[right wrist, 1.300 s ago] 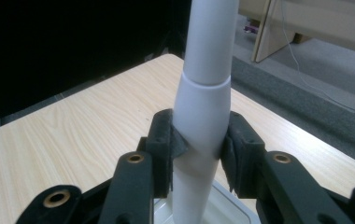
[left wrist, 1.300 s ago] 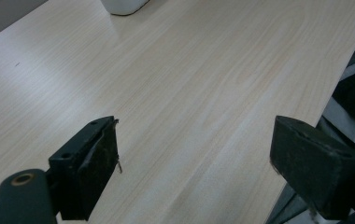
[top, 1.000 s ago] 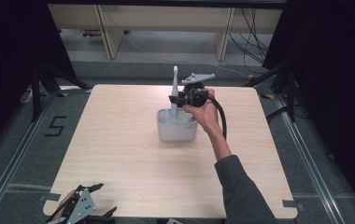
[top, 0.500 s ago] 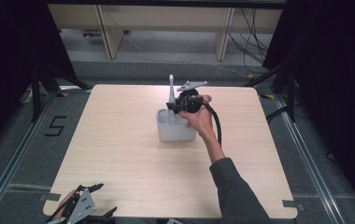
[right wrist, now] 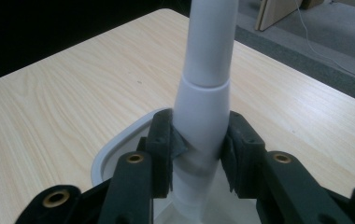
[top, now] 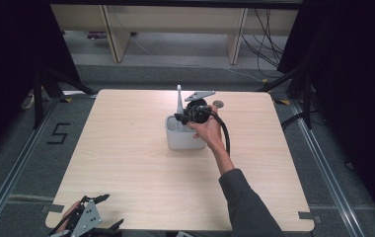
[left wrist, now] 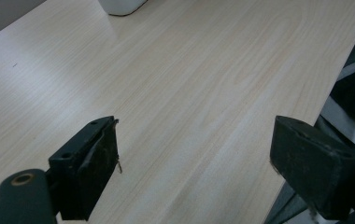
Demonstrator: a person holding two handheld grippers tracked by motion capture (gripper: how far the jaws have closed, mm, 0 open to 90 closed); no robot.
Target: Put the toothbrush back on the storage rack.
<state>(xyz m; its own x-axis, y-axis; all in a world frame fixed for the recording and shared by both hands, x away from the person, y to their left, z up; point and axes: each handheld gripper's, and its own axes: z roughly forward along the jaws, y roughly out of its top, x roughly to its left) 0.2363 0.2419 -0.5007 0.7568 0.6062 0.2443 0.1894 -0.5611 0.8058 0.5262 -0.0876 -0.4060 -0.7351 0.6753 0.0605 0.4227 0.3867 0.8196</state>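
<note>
While the right gripper (right wrist: 199, 158) clamps the white handle (right wrist: 203, 112) between its pads, that handle's long axis stands nearly upright, its lower end directly below the jaws, inside the white container (top: 183, 136). What else sits in the container I cannot tell. Well apart, at the table's (top: 141, 173) near edge, the left gripper (left wrist: 194, 168) stands wide, holding nothing.

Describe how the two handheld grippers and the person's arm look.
Right gripper: black round body, grey three-cornered plate on top, thick black cable looping back. Its black fingers carry brass-coloured rivets. Left gripper: black, with the same grey plate. The right arm wears a dark grey sleeve.
</note>
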